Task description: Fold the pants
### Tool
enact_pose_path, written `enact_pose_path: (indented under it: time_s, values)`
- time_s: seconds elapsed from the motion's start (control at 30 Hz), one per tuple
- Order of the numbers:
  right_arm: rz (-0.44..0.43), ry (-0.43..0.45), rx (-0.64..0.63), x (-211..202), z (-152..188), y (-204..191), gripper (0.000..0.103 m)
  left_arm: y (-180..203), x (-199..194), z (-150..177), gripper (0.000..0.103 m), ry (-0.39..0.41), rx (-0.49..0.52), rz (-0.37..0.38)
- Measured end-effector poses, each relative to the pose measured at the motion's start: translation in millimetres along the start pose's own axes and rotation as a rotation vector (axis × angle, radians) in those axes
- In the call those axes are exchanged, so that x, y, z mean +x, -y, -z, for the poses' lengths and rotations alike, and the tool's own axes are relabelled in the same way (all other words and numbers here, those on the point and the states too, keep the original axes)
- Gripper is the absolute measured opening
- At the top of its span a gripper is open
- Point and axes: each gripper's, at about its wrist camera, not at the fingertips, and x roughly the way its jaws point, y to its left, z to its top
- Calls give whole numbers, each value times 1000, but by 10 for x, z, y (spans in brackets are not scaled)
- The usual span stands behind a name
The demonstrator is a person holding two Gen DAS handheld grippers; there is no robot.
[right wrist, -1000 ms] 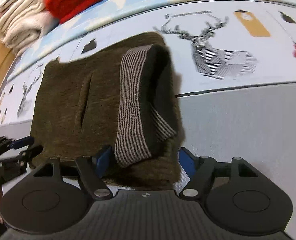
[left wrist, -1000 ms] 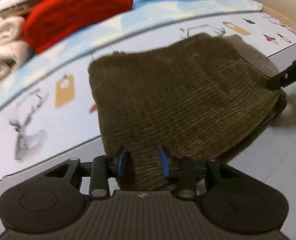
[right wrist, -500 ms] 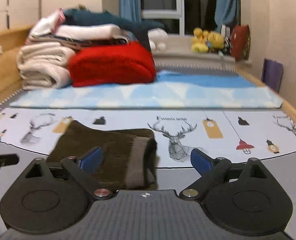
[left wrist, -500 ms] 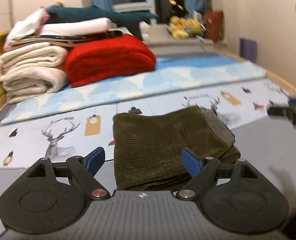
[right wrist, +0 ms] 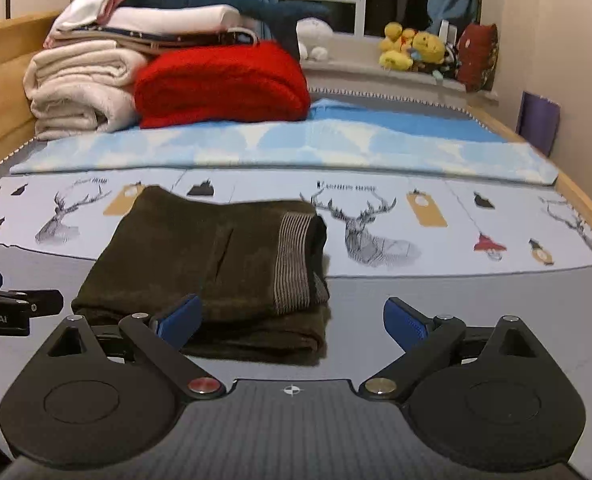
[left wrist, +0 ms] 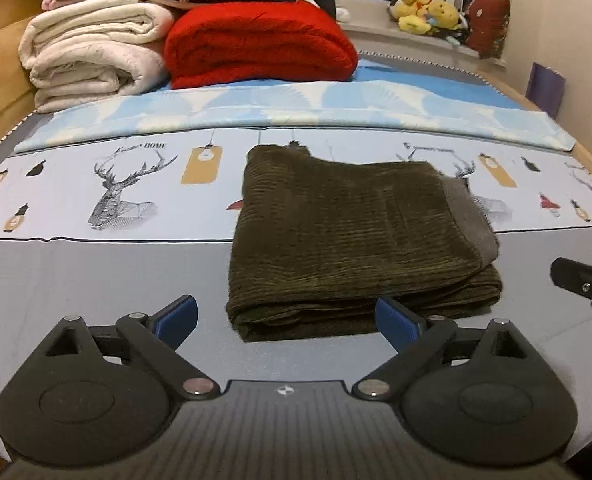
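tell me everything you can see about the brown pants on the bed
The pants are dark olive-brown, ribbed like corduroy, and folded into a compact, roughly rectangular stack of several layers. A striped grey-brown band, apparently the inside of the waistband, shows at the right edge, with a dark opening beside it. They lie flat on the bed cover, half on its grey part, half on the deer print. Nothing else touches them.

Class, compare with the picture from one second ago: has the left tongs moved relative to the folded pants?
Yes. The left tongs has backed away and risen: the pants, then between its pads, now lie beyond them on the bed sheet.
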Motion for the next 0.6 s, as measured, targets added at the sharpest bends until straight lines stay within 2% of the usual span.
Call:
enact_pose_path:
  time_s: [0.17,0.6]
  values:
    - [10,-33,-4,118,-29,-50,97,-22,74,-14,98,-13,-17,-8]
    - [-32,-82,24,272,-12,-48,97,-7,159,-38,98,-23,-4,-4]
